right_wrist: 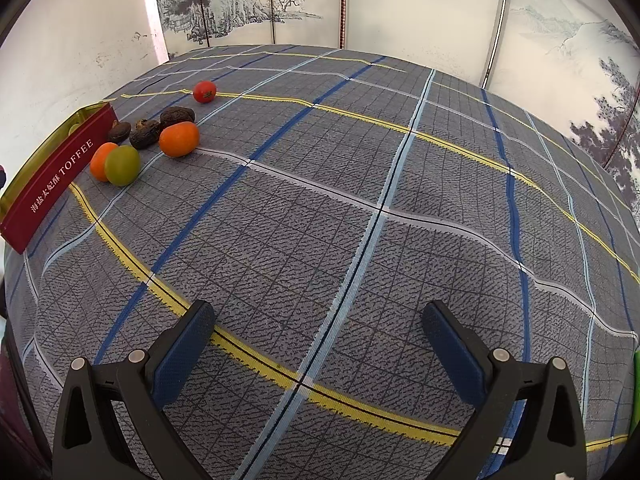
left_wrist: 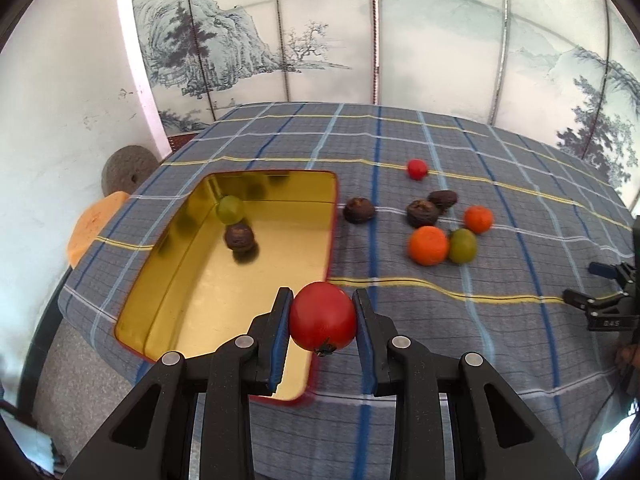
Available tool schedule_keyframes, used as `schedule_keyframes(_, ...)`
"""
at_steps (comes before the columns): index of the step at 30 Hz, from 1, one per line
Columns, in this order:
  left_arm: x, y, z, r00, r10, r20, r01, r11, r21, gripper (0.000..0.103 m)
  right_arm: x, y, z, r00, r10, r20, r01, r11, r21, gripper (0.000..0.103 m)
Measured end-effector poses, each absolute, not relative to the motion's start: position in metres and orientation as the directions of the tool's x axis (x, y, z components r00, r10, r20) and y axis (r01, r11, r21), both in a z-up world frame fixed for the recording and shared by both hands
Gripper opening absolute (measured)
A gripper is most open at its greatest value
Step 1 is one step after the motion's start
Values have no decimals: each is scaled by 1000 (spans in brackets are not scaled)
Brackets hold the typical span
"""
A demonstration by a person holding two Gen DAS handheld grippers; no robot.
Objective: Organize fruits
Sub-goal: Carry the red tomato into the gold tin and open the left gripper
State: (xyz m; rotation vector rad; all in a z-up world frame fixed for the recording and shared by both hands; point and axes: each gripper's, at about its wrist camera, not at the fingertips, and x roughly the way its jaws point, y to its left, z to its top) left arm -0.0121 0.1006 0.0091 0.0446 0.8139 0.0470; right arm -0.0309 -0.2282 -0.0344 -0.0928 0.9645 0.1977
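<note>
My left gripper (left_wrist: 322, 312) is shut on a red tomato (left_wrist: 322, 317), held above the near right corner of a gold-lined red tin (left_wrist: 176, 280). Inside the tin lie a green fruit (left_wrist: 230, 209) and a dark wrinkled fruit (left_wrist: 239, 237). On the cloth right of the tin lie three dark fruits (left_wrist: 359, 210), two oranges (left_wrist: 427, 245), a green fruit (left_wrist: 462, 245) and a small tomato (left_wrist: 417, 169). My right gripper (right_wrist: 318, 334) is open and empty, low over bare cloth; the fruit cluster (right_wrist: 178, 139) and the tin (right_wrist: 52, 184) are far left.
The table wears a grey plaid cloth (left_wrist: 440, 320). A painted folding screen (left_wrist: 320, 32) stands behind it. The table's left edge drops off beside the tin, with an orange object (left_wrist: 90, 228) and a round stone (left_wrist: 126, 174) below. The right gripper shows at the left wrist view's right edge (left_wrist: 600, 300).
</note>
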Motion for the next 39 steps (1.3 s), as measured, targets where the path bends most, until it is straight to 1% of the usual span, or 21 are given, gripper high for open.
schedule_keyframes(18, 34, 166, -23, 638, 196, -745, -98, 980, 174, 32, -30, -228, -35, 554, 125, -823, -206, 978, 9, 103)
schedule_keyframes(28, 70, 189, -24, 628, 259, -734, -96, 962, 257, 32, -30, -228, -35, 554, 124, -823, -206, 979, 9, 103)
schedule_keyframes(32, 88, 197, -26, 604, 266, -751, -84, 959, 272, 32, -30, -228, -35, 554, 124, -823, -206, 978, 9, 103)
schedule_keyframes(39, 108, 196, -33, 587, 316, -746, -59, 935, 349, 33, -29, -228, -35, 554, 124, -823, -206, 978, 9, 103)
